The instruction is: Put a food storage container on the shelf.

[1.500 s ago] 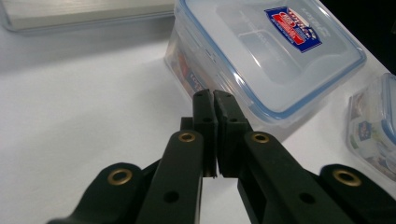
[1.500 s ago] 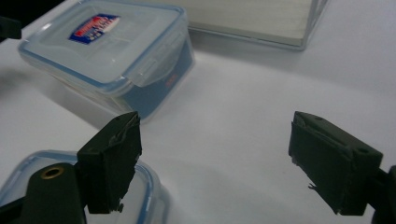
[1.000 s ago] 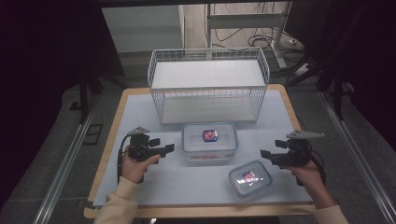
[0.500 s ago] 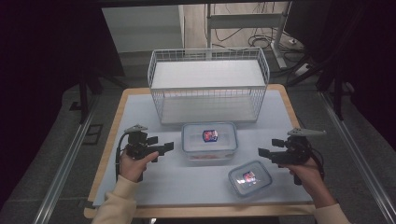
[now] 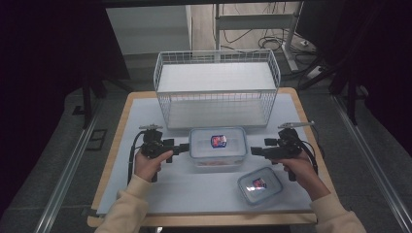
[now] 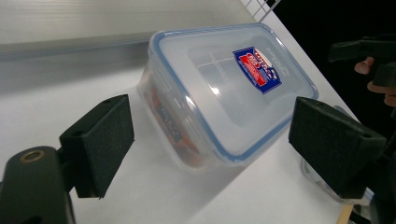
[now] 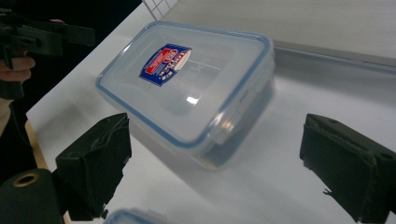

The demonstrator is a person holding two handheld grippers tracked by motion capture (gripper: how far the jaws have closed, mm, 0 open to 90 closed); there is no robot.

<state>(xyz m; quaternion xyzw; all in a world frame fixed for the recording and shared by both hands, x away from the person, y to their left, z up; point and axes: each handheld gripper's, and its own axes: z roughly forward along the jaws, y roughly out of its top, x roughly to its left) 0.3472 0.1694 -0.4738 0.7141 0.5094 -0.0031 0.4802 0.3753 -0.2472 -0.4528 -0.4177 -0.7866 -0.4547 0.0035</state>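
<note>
We've got the big lidded container (image 5: 217, 147) just in front of the wire basket (image 5: 217, 87), flanked by left gripper (image 5: 182, 146) and right gripper (image 5: 256, 151) — jaws just opened wide, nothing pinched — squared for a two-sided lift.

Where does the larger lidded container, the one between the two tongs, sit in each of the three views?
High view: larger lidded container at centre, just before the wire basket.
Left gripper view: upper centre, tilted, beyond the open jaws.
Right gripper view: upper centre, beyond the open jaws.
Shared landmark: the red and blue label on its lid.
</note>
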